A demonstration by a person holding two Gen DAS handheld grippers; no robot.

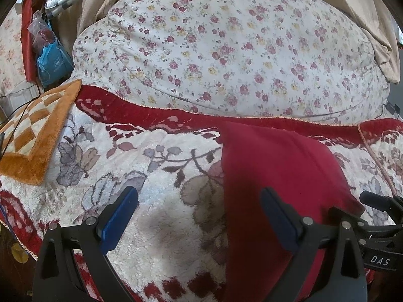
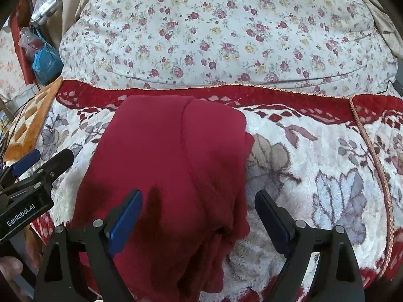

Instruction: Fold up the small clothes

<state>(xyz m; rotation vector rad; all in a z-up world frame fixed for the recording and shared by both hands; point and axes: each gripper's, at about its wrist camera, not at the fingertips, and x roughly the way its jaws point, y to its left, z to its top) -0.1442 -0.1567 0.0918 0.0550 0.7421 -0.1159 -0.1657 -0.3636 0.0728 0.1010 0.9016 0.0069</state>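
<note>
A dark red garment [image 2: 171,166] lies folded on a fluffy floral blanket [image 2: 314,151]; it also shows in the left wrist view [image 1: 282,181]. My right gripper [image 2: 199,206] is open and empty, hovering over the garment's near end, its jaws wide apart. My left gripper [image 1: 200,203] is open and empty over the garment's left edge, with its right finger above the cloth. The left gripper also shows at the left edge of the right wrist view [image 2: 40,158]. The right gripper's body shows at the right edge of the left wrist view [image 1: 377,226].
A large floral pillow [image 1: 226,50] lies behind the blanket. An orange checked mat [image 1: 32,136] sits at the left. Plastic bags [image 1: 50,55] and cables crowd the far left. Beige curtains [image 1: 365,12] hang at the back.
</note>
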